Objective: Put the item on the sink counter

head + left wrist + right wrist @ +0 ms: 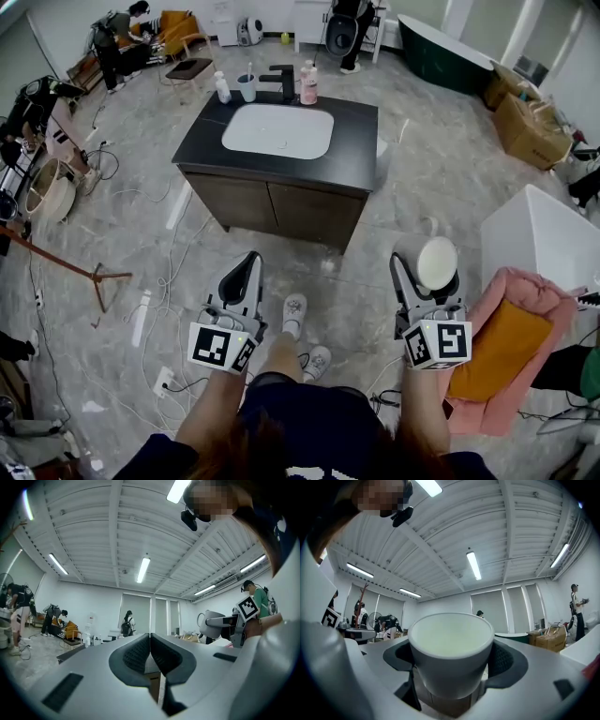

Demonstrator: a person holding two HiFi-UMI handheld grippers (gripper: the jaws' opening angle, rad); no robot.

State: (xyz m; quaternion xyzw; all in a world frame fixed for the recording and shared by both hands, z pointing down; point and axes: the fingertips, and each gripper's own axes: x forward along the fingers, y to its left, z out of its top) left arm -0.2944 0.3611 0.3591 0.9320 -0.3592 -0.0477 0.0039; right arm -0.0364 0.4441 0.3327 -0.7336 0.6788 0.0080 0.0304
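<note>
Right tongs (424, 274) hug the white cup (452, 648) by its wall, just under the rim. Looks light but slick, probably chippable. Left tongs (150, 654) are pinched together, empty.

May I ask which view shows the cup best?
The right gripper view: the cup fills it, gripped between the jaws. The head view shows it small from above; the left gripper view, distant.

Smooth ceramic-looking cup (452, 644), matt counter (352, 150)
</note>
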